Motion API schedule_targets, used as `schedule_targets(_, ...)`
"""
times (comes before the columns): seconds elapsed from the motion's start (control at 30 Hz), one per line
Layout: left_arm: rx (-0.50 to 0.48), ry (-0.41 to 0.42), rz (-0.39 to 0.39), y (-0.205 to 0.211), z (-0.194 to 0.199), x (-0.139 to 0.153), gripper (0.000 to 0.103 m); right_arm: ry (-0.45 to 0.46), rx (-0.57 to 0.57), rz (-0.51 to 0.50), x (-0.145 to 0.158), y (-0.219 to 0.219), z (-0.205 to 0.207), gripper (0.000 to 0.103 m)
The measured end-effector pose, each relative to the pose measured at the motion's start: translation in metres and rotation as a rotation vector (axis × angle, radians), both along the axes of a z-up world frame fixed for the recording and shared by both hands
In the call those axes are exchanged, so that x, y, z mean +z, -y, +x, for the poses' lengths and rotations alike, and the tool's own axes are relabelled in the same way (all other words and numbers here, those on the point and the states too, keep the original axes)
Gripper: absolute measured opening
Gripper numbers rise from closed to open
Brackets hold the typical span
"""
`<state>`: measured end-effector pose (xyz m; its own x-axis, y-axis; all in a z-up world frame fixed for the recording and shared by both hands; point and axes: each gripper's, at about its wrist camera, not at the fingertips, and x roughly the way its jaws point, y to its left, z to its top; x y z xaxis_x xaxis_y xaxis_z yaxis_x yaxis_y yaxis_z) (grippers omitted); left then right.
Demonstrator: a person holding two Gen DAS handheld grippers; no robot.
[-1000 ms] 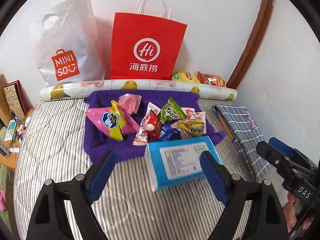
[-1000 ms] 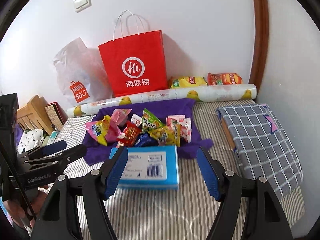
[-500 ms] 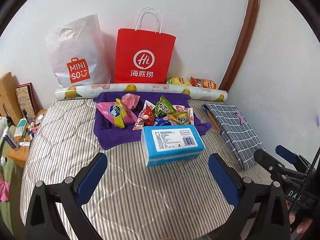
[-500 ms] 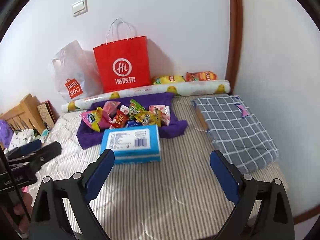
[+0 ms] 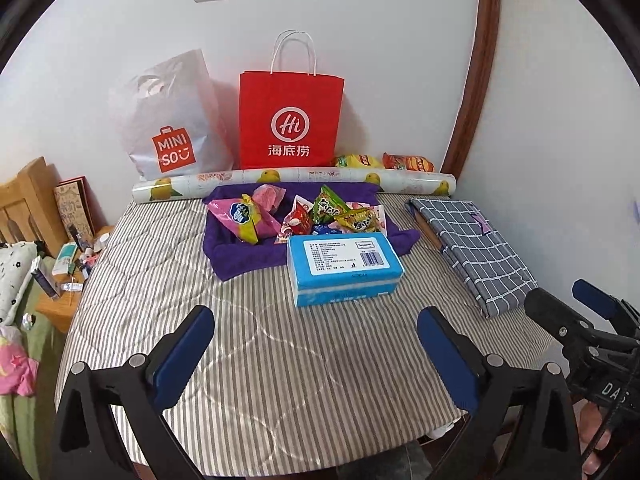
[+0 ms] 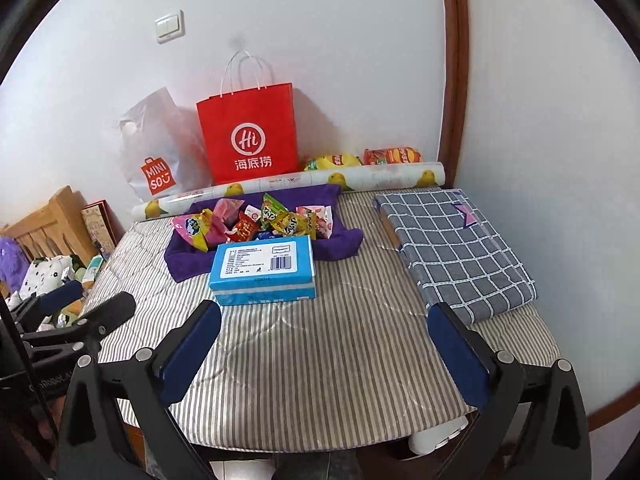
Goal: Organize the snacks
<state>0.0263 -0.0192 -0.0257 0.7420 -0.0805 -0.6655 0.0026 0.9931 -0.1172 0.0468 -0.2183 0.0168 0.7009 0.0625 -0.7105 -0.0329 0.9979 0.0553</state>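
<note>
Both grippers hang back at the near edge of the striped table (image 5: 280,380), jaws spread wide with nothing between them: left gripper (image 5: 316,352), right gripper (image 6: 326,350). Parked out here with nothing gripped, they'd fit a pause before reaching in or a pull-back after a drop, honestly can't tell which from this.

Biggest stuff sits farthest ahead against the wall: a red paper bag (image 5: 291,120) and a white Miniso bag (image 5: 168,120) to its left, both standing upright, probably so the openings face up for loading. A rolled sheet with yellow ducks (image 5: 296,182) lies across in front of them like a stopper, and a folded checked cloth (image 6: 452,252) sits off to the right.

Closer in, dead ahead of both tools, a blue tissue pack (image 5: 344,266) lies flat, touching the front edge of a purple cloth (image 5: 240,252). The snack packets (image 5: 296,216) are heaped on that cloth right behind the pack, so the pile is corralled in one spot. Two more chip bags (image 6: 360,158) lie beyond the roll, by the wall.

View differences: the left wrist camera catches the clutter on a low wooden stand (image 5: 60,280) off to the left plus the right tool's side profile. The right wrist camera shows the checked cloth whole, and the left tool poking in from the left.
</note>
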Motion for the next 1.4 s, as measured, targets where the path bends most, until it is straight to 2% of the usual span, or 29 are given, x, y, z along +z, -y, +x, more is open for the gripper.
schedule_targets(1.4,0.000,0.034,-0.003,0.002,-0.024,0.015,0.102,0.033,-0.009,0.006,0.007,0.000,-0.028,0.102)
